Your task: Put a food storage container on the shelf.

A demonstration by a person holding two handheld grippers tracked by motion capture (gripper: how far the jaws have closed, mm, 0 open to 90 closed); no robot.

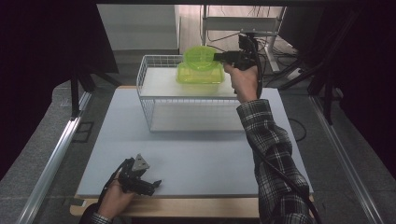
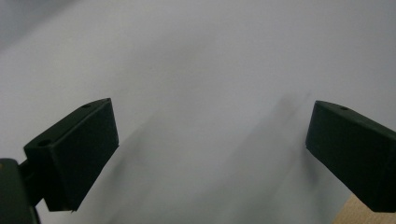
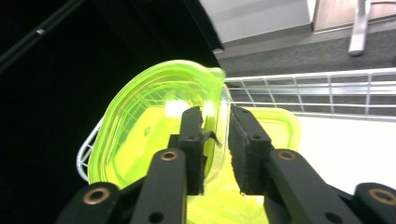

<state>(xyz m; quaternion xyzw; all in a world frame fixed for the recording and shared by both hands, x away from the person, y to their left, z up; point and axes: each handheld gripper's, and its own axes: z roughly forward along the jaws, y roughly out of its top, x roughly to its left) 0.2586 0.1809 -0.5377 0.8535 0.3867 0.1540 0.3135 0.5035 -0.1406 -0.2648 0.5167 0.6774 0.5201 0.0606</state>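
Note:
A see-through green plastic container (image 1: 200, 55) (image 3: 140, 135) hangs tilted, and my right gripper (image 1: 215, 57) (image 3: 215, 114) is shut on its rim, one jaw inside and one outside. Right under it a second green container (image 1: 200, 75) (image 3: 280, 128) sits in the white wire basket (image 1: 140, 74) (image 3: 327, 79) at the far middle of the table. Whether the two containers touch I cannot tell. My left gripper (image 1: 156, 183) (image 2: 210, 135) lies low over the table's near left edge, open, jaws wide apart with nothing between them.
The light grey tabletop (image 1: 201, 154) (image 2: 210, 56) stretches between the basket and the near edge, with a wooden lip (image 1: 187, 207) below it. Metal rails (image 1: 56, 154) run along both sides of the table. Dark curtains and cables stand behind the basket.

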